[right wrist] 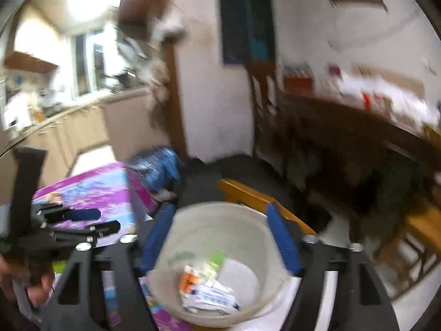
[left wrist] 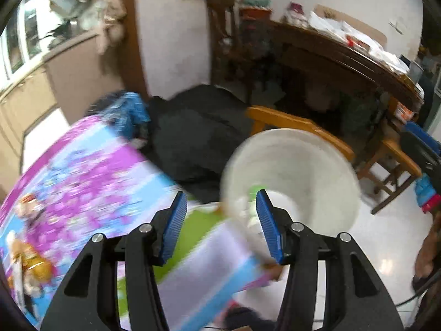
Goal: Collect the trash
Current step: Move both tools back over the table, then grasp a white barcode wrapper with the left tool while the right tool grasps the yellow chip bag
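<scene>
White round plastic bin [right wrist: 220, 262], wrappers [right wrist: 205, 289] inside, sits at 12 o'clock under right gripper [right wrist: 220, 242], released, empty. Left gripper [left wrist: 220, 223] parted, holding nothing, bin [left wrist: 297, 171] at 1 o'clock; right nearer.

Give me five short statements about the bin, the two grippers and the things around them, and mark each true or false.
1. The white bin holds wrappers. True.
2. The right gripper grips a wrapper. False: its jaws are open with nothing between the pads.
3. A purple box lies left of the bin. True.
4. The left gripper is shut. False: its pads stand apart, pressing nothing.
5. The bin stands on the brown table. False: it sits low, near a wooden chair, with the table behind.
</scene>
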`<control>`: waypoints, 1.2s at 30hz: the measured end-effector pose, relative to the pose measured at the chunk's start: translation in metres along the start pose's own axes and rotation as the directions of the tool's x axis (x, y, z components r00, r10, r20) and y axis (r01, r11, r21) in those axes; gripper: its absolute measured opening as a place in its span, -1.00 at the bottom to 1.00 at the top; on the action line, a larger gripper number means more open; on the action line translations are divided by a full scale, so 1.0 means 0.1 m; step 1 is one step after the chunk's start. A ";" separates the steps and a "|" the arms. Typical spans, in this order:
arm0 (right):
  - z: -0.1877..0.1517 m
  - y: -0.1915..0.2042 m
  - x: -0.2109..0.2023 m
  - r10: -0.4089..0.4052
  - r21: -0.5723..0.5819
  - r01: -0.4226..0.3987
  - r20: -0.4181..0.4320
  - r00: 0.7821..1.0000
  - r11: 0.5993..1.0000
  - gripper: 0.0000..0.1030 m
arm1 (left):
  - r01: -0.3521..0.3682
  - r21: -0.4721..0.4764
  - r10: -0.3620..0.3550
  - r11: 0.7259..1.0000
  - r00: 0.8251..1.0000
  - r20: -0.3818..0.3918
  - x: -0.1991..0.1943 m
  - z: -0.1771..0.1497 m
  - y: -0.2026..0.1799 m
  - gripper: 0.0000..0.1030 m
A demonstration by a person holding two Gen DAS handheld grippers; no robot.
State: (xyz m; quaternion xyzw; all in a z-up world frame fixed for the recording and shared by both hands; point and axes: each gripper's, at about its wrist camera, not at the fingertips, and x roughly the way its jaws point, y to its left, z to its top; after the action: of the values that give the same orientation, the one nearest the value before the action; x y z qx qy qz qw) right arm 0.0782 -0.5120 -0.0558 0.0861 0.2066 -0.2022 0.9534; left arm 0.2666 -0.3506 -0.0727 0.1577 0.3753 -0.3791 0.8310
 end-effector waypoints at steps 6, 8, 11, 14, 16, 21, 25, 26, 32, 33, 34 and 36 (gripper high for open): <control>-0.38 0.71 0.11 0.203 -0.033 -0.206 -0.078 0.976 0.978 0.49 | -0.213 -0.146 0.217 0.966 0.976 0.009 -0.72 -0.75 1.76 0.14; -0.49 0.95 0.24 0.255 -0.038 -0.261 -0.125 0.959 0.964 0.50 | -0.317 -0.207 0.316 0.926 0.948 -0.035 -0.96 -1.04 2.42 0.15; -0.60 1.26 0.37 0.309 -0.028 -0.319 -0.171 0.935 0.947 0.50 | -0.434 -0.198 0.429 0.879 0.901 -0.070 -1.24 -1.36 2.91 0.15; -0.63 1.54 0.48 0.333 -0.040 -0.346 -0.193 0.923 0.937 0.50 | -0.473 -0.110 0.466 0.874 0.881 -0.080 -1.28 -1.61 2.95 0.15; -0.65 1.75 0.56 0.359 -0.040 -0.375 -0.212 0.909 0.926 0.50 | -0.479 -0.035 0.474 0.877 0.876 -0.094 -1.18 -1.72 2.83 0.15; -0.73 2.09 0.67 0.389 -0.053 -0.413 -0.245 0.888 0.909 0.50 | -0.505 -0.010 0.499 0.863 0.856 -0.136 -0.95 -1.84 2.91 0.17; -0.77 2.12 0.70 0.395 -0.053 -0.421 -0.259 0.881 0.905 0.50 | -0.506 -0.013 0.500 0.862 0.855 -0.139 -0.89 -1.84 2.98 0.16; -0.77 2.10 0.70 0.396 -0.049 -0.422 -0.260 0.881 0.905 0.50 | -0.501 -0.006 0.495 0.866 0.857 -0.143 -0.87 -1.83 2.99 0.16; -0.71 2.11 0.68 0.411 -0.057 -0.439 -0.264 0.873 0.897 0.50 | -0.494 0.008 0.490 0.869 0.859 -0.148 -0.79 -1.85 2.95 -0.18; -0.71 2.12 0.65 0.412 -0.064 -0.443 -0.266 0.871 0.895 0.50 | -0.491 -0.007 0.485 0.871 0.862 -0.145 -0.81 -1.84 2.97 -0.27; -0.71 2.16 0.65 0.414 -0.073 -0.447 -0.270 0.869 0.891 0.50 | -0.486 -0.021 0.479 0.874 0.867 -0.141 -0.83 -1.84 2.99 -0.42; -0.71 2.23 0.65 0.424 -0.087 -0.463 -0.281 0.861 0.882 0.50 | -0.479 -0.055 0.470 0.876 0.874 -0.124 -0.92 -1.83 3.03 -0.63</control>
State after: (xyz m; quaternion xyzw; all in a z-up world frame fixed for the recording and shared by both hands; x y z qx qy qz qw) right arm 0.2005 -0.3154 -0.1294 0.0839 0.3160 0.0522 0.9436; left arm 0.3611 -0.0027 -0.1337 0.2300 0.3847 -0.1385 0.8831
